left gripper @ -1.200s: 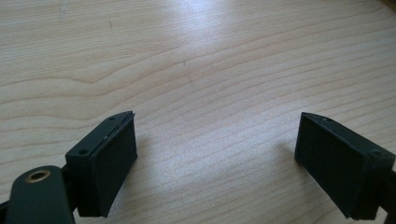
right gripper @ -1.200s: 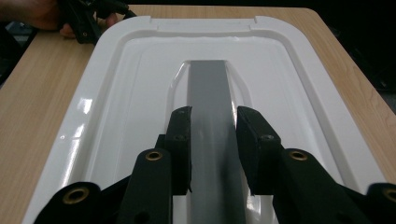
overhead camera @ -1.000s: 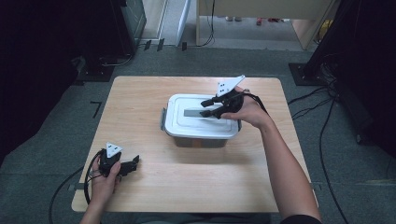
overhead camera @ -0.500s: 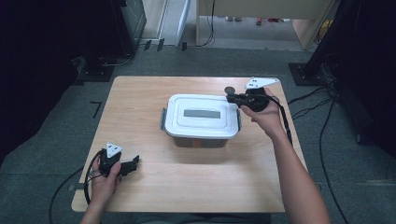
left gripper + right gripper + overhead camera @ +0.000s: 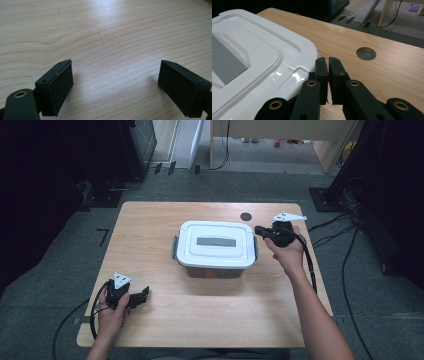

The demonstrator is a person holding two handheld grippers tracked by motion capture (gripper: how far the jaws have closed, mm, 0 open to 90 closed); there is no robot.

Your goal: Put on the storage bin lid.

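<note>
A white lidded storage box (image 5: 215,242) with a grey panel on top stands in the middle of the wooden table (image 5: 145,230). My right gripper (image 5: 258,230) is by the box's right end, its tips at the lid's far right corner. In the right gripper view the box lid (image 5: 249,57) lies to the left, and the right gripper (image 5: 328,60) is shut with nothing between its pads. My left gripper (image 5: 144,294) rests near the table's front left, well clear of the box. In the left gripper view the left gripper (image 5: 115,82) is open over bare wood.
A round cable hole (image 5: 245,216) sits in the table behind the right gripper; the same hole (image 5: 366,53) lies just beyond the jaws. Grey latches (image 5: 174,248) flank the box's ends. Cables trail off the table edges. Dark equipment stands on the floor around.
My right hand has moved from over the lid's top to the box's right end and a little lower. The left hand has stayed still.
</note>
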